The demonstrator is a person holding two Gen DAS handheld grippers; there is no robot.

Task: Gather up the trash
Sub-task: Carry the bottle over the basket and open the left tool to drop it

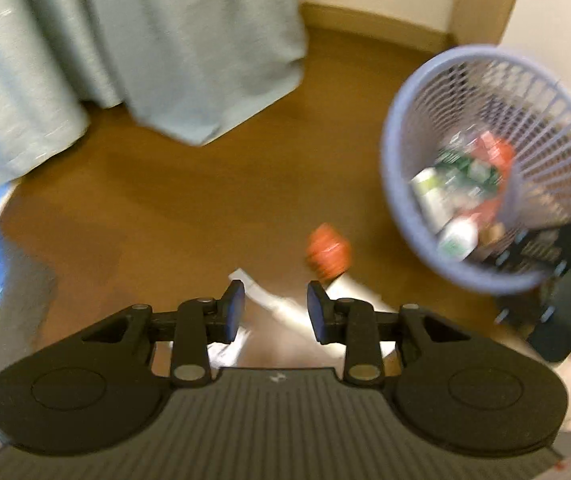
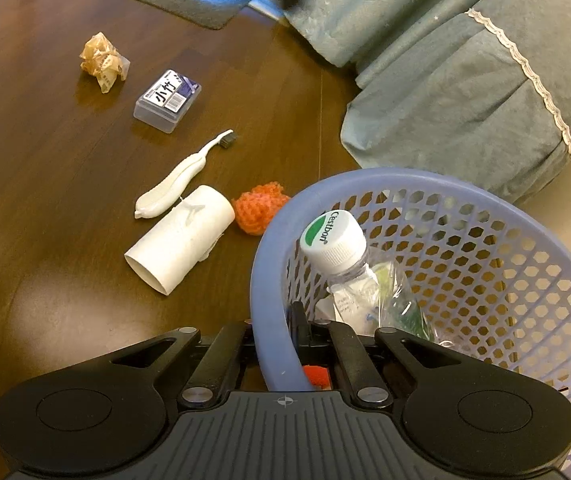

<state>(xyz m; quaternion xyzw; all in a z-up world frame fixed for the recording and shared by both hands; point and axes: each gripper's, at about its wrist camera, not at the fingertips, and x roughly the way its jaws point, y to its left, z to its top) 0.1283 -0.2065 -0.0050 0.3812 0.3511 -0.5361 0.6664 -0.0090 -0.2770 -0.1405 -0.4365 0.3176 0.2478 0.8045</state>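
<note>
1. Where I'm at: my right gripper is clamped on the rim of the blue mesh basket, one finger outside the wall and one inside. My left gripper is spread wide with nothing in it, hanging over the floor litter.

2. Trash left on the wood floor: a white tube, a white toothbrush lying against it, an orange knit ball just beside the basket wall, a small clear box and a crumpled wrapper further out.

3. What worries me: the basket hangs from one pinch on a thin rim and looks tilted, and a bottle pokes up near the lip. If that grip slips or I tip it more, stuff could spill back out.

4. The tube is round, so a sloppy pinch would probably roll it away or knock the toothbrush.

5. View differences: the left camera is badly smeared, but it's the only one showing the basket's whole load and my open fingers above the tube and ball. The right camera is sharp and shows the box and wrapper, which the left misses.
</note>
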